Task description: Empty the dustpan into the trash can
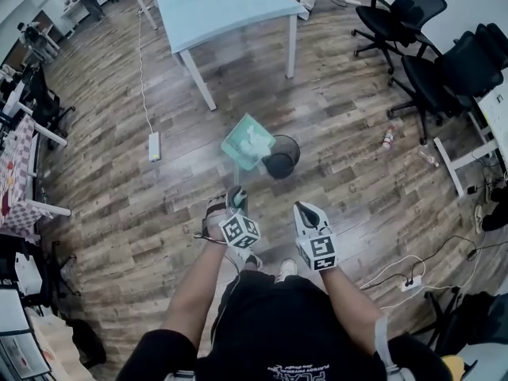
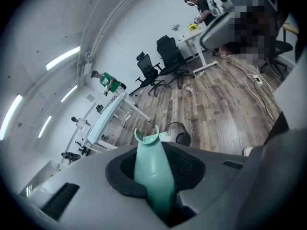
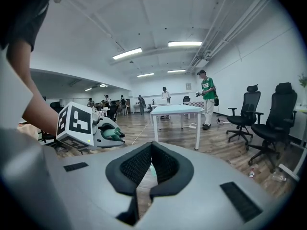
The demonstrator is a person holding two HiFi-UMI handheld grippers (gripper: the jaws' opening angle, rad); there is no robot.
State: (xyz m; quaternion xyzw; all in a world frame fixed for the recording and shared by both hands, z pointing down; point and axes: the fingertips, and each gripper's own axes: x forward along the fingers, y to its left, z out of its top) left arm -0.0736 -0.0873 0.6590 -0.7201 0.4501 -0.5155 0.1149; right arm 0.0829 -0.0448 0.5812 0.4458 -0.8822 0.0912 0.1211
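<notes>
The left hand-held gripper [image 1: 236, 199] is clamped on the long handle [image 2: 152, 171] of the pale teal plastic dustpan [image 1: 248, 141]. Its pan is tilted at the left edge of the round black trash can [image 1: 290, 144] on the wood-plank floor [image 1: 357, 133]. The right hand-held gripper [image 1: 306, 209] is alongside, jaws together with nothing between them

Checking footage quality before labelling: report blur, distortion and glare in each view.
Head view: strong fisheye bend, with the dustpan smeared by motion blur above the trash can. Left gripper view: dark round vignette, steeply tilted room, the dustpan's handle fairly sharp. Right gripper view: crisp, with mild glare from the ceiling lights.
</notes>
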